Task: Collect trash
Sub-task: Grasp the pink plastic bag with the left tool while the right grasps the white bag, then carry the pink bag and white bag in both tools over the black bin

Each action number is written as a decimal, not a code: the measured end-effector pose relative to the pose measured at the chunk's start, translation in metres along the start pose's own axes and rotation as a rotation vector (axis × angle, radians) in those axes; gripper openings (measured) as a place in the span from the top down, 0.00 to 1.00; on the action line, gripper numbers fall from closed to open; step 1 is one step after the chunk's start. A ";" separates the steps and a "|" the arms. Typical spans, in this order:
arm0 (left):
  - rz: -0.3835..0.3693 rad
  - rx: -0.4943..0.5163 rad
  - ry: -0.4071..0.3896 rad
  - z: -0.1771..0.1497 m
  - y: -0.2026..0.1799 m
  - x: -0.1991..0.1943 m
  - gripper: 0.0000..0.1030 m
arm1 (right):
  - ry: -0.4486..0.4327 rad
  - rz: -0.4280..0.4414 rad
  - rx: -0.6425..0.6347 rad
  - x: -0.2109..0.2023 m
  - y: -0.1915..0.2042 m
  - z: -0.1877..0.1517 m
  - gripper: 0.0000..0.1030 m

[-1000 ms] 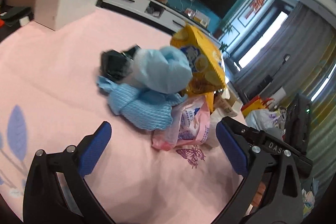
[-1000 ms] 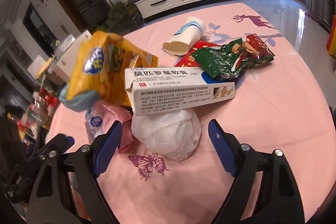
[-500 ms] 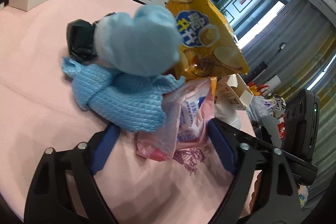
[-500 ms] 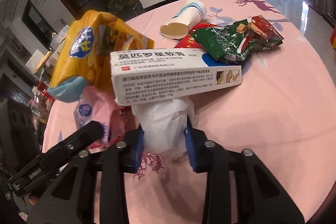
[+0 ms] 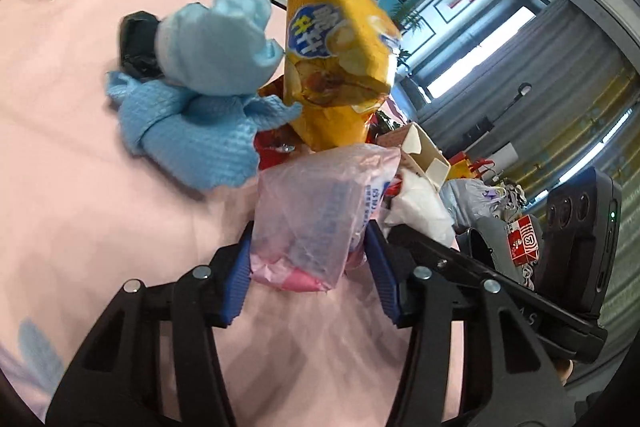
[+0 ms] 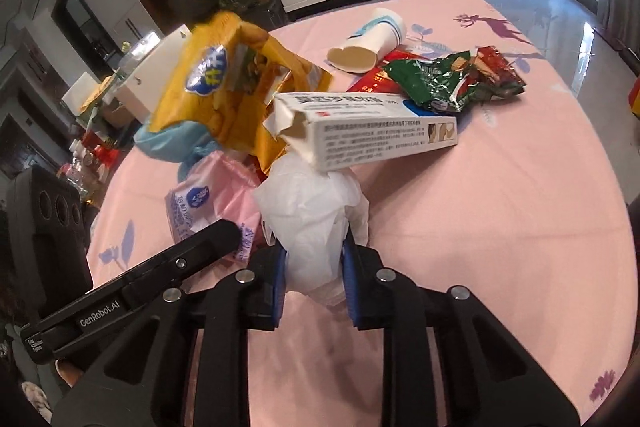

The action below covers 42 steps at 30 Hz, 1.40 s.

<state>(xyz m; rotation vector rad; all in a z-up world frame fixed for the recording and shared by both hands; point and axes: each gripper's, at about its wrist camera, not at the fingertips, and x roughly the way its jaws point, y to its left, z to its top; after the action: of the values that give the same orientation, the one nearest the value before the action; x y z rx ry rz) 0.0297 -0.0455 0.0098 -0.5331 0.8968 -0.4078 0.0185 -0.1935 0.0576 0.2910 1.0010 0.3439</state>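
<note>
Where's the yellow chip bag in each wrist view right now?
Left wrist: yellow chip bag upper centre, standing behind the pink plastic bag.
Right wrist: yellow chip bag upper left, behind the white medicine box.
Shared landmark: the pink plastic bag, just below the chip bag in both.

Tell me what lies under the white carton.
The white carton rests on crumpled white tissue, which the right tongs clamp. Its left end overlaps the yellow chip bag. What lies beneath its far end is hidden.
</note>
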 end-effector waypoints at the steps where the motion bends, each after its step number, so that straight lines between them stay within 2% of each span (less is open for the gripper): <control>1: 0.013 0.004 -0.007 -0.003 -0.005 -0.008 0.48 | -0.004 0.007 0.002 -0.005 0.000 -0.001 0.75; 8: 0.092 0.069 -0.054 -0.008 -0.036 -0.050 0.47 | -0.039 0.054 0.001 -0.037 0.013 -0.004 0.75; 14: 0.079 0.062 -0.129 -0.019 -0.039 -0.096 0.47 | -0.095 0.078 -0.024 -0.062 0.023 -0.003 0.75; 18: 0.105 0.077 -0.161 -0.022 -0.039 -0.112 0.47 | -0.123 0.069 -0.020 -0.072 0.025 -0.002 0.75; 25: 0.101 0.103 -0.201 -0.016 -0.045 -0.126 0.46 | -0.175 0.046 -0.020 -0.089 0.024 0.000 0.75; 32: 0.081 0.130 -0.198 -0.017 -0.052 -0.129 0.46 | -0.226 0.033 0.000 -0.107 0.015 0.002 0.75; 42: 0.050 0.143 -0.204 -0.020 -0.058 -0.133 0.45 | -0.361 -0.070 0.012 -0.141 0.012 -0.003 0.75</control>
<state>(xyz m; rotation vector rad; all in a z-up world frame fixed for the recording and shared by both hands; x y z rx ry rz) -0.0680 -0.0242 0.1170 -0.4114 0.6773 -0.3621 -0.0555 -0.2402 0.1683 0.3150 0.6568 0.2115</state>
